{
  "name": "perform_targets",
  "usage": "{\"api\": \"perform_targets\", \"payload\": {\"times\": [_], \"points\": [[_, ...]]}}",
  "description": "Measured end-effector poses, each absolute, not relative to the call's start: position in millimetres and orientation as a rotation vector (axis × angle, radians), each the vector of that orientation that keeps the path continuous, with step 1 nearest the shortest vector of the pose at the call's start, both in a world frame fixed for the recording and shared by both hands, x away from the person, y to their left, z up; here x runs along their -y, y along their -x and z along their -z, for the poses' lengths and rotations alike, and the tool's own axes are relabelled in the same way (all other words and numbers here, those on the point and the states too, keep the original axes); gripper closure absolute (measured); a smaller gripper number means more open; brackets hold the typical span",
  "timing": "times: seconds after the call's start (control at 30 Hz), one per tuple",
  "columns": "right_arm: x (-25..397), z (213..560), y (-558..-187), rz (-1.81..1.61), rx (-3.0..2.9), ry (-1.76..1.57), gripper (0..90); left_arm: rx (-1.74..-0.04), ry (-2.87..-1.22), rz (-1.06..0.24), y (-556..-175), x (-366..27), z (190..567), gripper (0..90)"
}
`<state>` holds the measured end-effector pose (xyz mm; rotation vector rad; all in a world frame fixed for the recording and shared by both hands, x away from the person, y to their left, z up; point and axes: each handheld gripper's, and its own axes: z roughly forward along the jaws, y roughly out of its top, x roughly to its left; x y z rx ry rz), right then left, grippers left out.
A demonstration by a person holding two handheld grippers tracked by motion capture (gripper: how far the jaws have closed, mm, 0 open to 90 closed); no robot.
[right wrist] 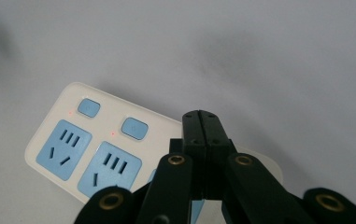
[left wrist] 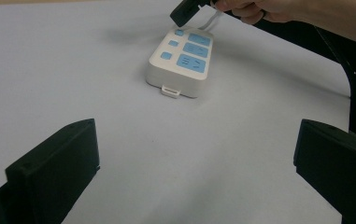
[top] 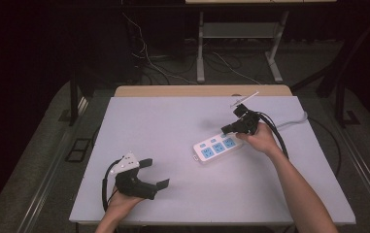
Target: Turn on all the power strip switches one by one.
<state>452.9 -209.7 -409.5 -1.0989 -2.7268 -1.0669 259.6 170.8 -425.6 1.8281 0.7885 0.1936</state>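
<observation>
A white power strip with blue sockets and blue buttons lies on the table, right of centre. It also appears in the left gripper view and under the jaws in the right gripper view. My right gripper hovers over the strip's far end, jaws pressed together with nothing between them; its tips sit above the strip's button side. Small red lights glow beside two buttons. My left gripper rests near the table's front left, open and empty, pointing toward the strip.
The strip's white cable runs off the table's right back edge. A pale table carries everything, with a wooden strip along its back. Desk legs and cables lie on the floor behind.
</observation>
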Motion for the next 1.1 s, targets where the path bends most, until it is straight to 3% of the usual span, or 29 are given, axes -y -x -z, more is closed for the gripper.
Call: {"api": "perform_targets", "payload": {"times": [1.1], "points": [[193,415,-444,1.023,2.874,0.986,90.0,-0.795,-1.823,-0.199,-255,-171,425,0.0]]}}
